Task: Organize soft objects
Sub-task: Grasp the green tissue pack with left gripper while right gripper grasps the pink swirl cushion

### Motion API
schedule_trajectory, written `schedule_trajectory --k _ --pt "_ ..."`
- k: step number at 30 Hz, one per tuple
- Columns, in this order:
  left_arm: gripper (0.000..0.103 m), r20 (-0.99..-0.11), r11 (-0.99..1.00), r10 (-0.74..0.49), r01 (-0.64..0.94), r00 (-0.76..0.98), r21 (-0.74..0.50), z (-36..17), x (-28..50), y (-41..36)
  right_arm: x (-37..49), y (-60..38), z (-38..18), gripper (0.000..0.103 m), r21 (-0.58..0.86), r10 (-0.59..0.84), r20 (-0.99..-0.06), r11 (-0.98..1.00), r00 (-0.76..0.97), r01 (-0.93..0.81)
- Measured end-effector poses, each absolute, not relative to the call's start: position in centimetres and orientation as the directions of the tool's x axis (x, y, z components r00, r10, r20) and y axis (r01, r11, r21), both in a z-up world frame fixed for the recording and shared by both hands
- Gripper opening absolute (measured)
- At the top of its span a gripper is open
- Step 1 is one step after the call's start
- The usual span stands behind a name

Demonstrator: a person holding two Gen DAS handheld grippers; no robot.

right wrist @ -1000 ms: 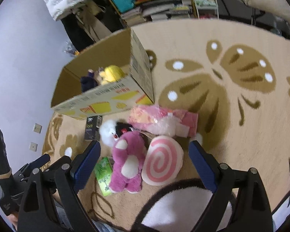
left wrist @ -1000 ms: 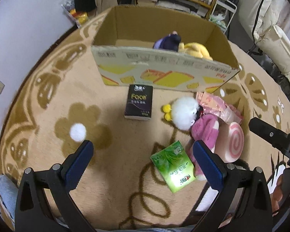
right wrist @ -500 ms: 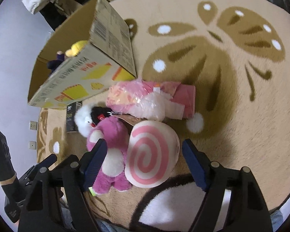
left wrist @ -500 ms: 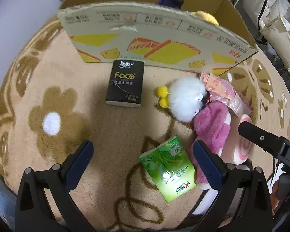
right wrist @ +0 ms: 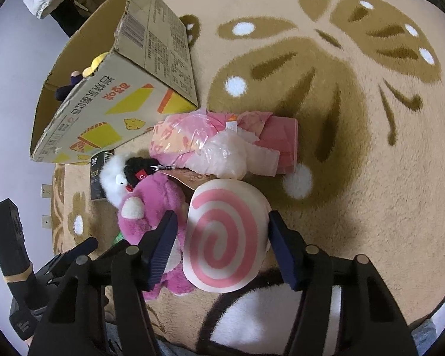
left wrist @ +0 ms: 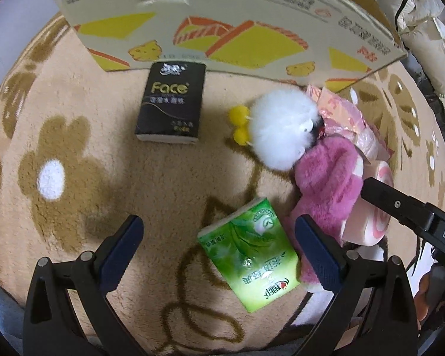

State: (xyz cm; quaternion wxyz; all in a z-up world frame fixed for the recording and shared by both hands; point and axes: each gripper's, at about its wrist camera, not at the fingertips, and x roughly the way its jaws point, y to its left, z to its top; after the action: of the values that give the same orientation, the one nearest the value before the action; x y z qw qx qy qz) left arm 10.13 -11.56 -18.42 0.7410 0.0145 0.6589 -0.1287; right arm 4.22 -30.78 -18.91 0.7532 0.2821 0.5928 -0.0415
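Closing around the pink-swirl cushion (right wrist: 227, 246), right gripper (right wrist: 221, 250) should centre its fingers, pads not yet pressing; left gripper (left wrist: 219, 247) released.

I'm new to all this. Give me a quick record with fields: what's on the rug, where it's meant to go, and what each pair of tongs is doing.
Surface: patterned rug
Container: cardboard box, toys already inside
Loose items: spiral cushion, pink plush, white fluffy toy, black tissue pack, green tissue pack, wrapped pink bundle
Right tongs: closing around the spiral cushion
Left tongs: open over the green tissue pack
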Motion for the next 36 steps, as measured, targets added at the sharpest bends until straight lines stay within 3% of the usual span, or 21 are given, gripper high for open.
schedule_trajectory --k 6,9,13,21,28,36 --pt "0.097 -0.990 0.971 -0.126 0.211 0.065 -0.110 -19.7 10.3 -12.1 4.5 -30.3 -19.2 0.064 0.356 0.265 -0.926 0.851 0.270 0.386" --pt "0.086 -0.991 0.970 -0.131 0.213 0.032 -0.122 -20.1 10.4 -12.4 4.5 -30.2 -19.3 0.057 0.345 0.256 -0.930 0.855 0.264 0.387" --pt "0.063 -0.998 0.971 -0.049 0.235 0.048 -0.036 -20.2 10.0 -13.2 4.4 -30.3 -19.3 0.051 0.348 0.258 -0.928 0.854 0.267 0.386" --pt "0.061 -0.989 0.982 -0.036 0.187 0.141 -0.009 -18.5 9.7 -11.5 4.4 -30.0 -18.9 0.040 0.350 0.261 -0.925 0.868 0.276 0.352" --pt "0.061 -0.958 0.989 0.001 0.144 0.287 0.044 -15.0 9.5 -9.7 3.6 -29.4 -16.4 0.039 0.323 0.209 -0.912 0.897 0.354 0.301" --pt "0.061 -0.898 0.989 0.037 0.113 0.439 0.096 -9.8 9.1 -6.4 2.6 -28.8 -12.0 0.039 0.359 0.208 -0.824 0.911 0.527 0.202"
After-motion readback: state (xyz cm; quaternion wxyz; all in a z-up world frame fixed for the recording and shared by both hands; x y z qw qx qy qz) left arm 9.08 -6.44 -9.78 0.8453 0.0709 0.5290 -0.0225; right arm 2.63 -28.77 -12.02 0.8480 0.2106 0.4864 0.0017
